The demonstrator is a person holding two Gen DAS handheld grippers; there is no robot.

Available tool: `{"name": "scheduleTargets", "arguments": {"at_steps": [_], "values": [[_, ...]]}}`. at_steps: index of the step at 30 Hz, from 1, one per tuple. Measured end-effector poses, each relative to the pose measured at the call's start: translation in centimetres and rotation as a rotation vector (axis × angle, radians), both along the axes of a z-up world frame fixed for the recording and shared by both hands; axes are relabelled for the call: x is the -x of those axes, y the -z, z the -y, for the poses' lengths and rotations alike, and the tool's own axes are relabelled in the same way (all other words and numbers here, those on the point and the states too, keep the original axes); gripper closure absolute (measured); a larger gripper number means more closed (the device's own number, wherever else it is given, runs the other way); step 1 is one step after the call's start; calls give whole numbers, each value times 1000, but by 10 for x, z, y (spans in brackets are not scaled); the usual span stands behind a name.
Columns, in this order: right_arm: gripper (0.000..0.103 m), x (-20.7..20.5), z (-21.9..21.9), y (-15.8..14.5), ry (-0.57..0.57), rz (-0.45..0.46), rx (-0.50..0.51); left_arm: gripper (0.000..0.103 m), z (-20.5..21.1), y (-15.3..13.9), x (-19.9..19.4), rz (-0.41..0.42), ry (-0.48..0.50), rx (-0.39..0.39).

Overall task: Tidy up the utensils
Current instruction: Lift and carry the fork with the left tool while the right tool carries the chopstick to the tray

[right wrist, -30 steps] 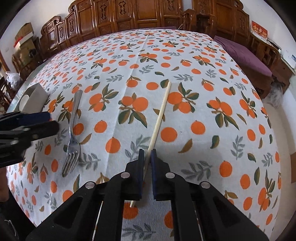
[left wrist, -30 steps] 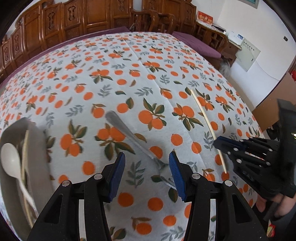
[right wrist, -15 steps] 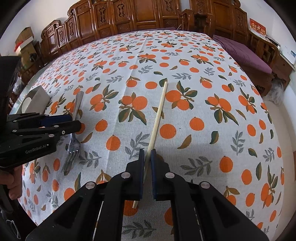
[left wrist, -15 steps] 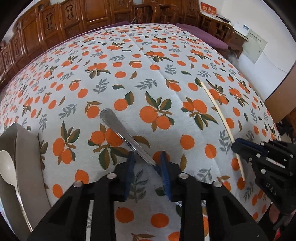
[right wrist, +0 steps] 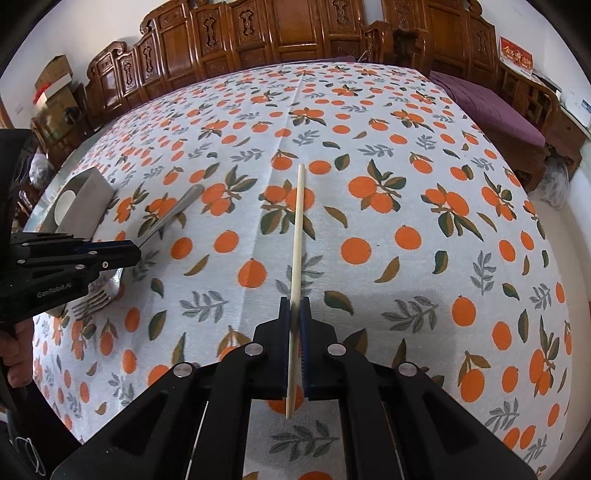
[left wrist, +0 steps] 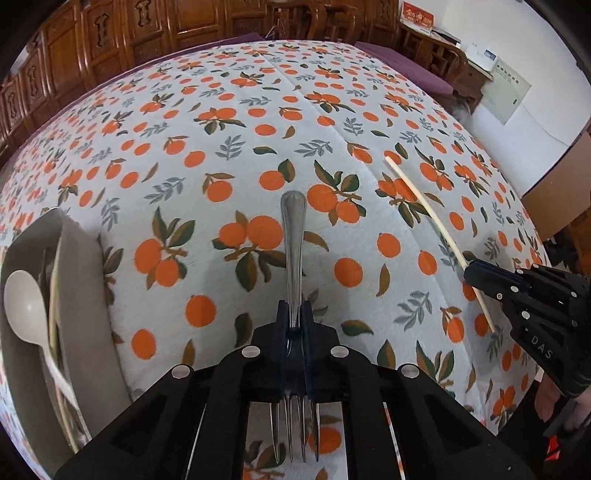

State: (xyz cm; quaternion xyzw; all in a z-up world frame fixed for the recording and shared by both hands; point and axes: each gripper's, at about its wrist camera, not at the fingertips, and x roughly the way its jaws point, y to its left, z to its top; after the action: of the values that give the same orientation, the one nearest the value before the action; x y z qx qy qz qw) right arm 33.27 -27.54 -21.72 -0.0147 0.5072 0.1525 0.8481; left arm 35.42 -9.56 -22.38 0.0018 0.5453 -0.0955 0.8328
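My left gripper (left wrist: 294, 314) is shut on a metal fork (left wrist: 293, 236) near its neck, handle pointing away, tines toward the camera. It also shows in the right wrist view (right wrist: 129, 251), with the fork (right wrist: 173, 212) lifted at the tines end. My right gripper (right wrist: 294, 312) is shut on a pale wooden chopstick (right wrist: 298, 221) near its near end. That chopstick (left wrist: 424, 210) and the right gripper (left wrist: 476, 275) show in the left wrist view. A grey tray (left wrist: 79, 295) at the left holds a white spoon (left wrist: 24, 302) and a chopstick (left wrist: 54, 280).
The table wears a white cloth with oranges (left wrist: 258, 110). Carved wooden chairs (right wrist: 258, 33) line the far side. A purple bench (right wrist: 487, 107) stands at the right. The tray (right wrist: 86, 197) lies near the table's left edge.
My left gripper closed on the fork and turned it in line with the fingers, lifting it. My right gripper stays shut on the chopstick, which now points straighter ahead.
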Motion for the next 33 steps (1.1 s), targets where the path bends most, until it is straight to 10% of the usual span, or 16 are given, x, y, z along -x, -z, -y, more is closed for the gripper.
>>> {"name": "scheduleTargets", "arguments": {"at_steps": [33], "values": [[97, 30, -98, -67, -172, 98, -57, 97, -91, -100, 63, 186, -56, 44]]}}
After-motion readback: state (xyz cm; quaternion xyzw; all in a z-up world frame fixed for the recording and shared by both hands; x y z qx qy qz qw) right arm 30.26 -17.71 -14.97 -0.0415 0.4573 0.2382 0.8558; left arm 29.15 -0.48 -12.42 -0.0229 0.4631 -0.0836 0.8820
